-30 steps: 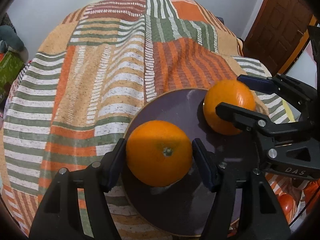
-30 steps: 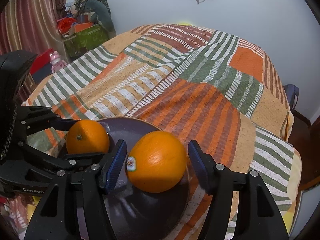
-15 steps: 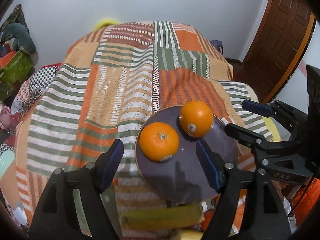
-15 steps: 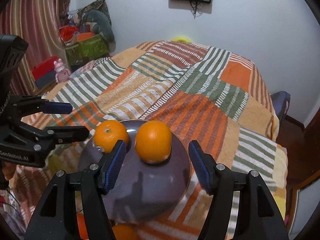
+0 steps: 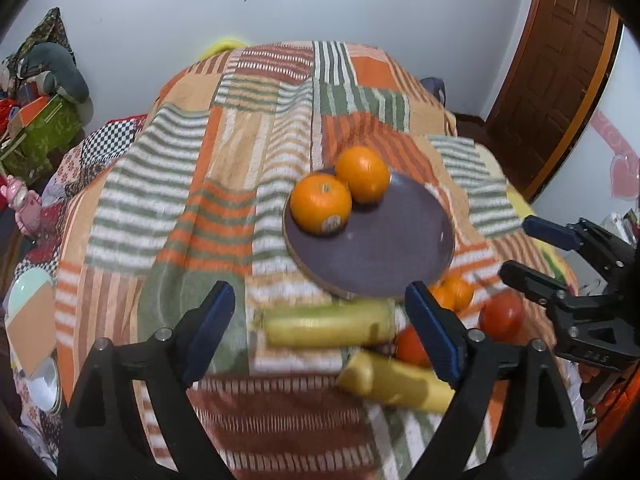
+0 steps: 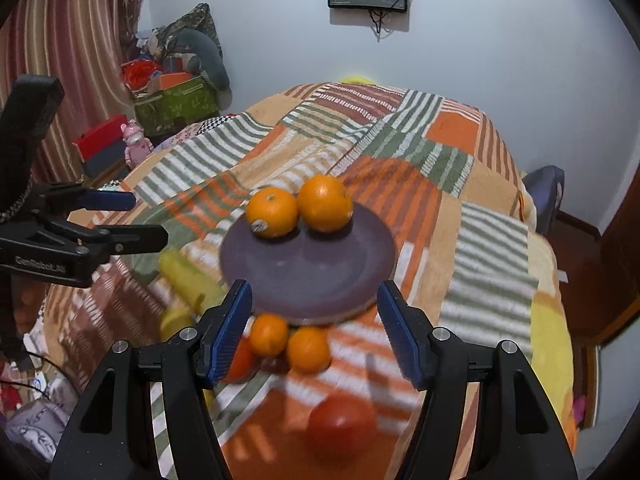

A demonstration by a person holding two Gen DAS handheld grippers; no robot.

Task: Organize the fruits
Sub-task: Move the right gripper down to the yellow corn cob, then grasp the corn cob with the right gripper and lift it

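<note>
So two round oranges (image 5: 320, 203) (image 5: 363, 174) are already sitting touching each other at the far side of the dark purple round plate (image 5: 384, 256) on the striped patchwork blanket (image 5: 168, 184). Left gripper (image 5: 316, 328) and right gripper (image 6: 314, 328) both hang above the near edge, jaws wide apart, nothing in them. Plenty left I reckon: two small oranges (image 6: 290, 340), a couple of red tomatoes (image 5: 502, 314) and two yellow bananas (image 5: 330, 326) lie off the plate, just beside its near rim

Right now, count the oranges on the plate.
2: one orange with a sticker at the purple plate's far left edge, the other orange touching it, farther back.
</note>
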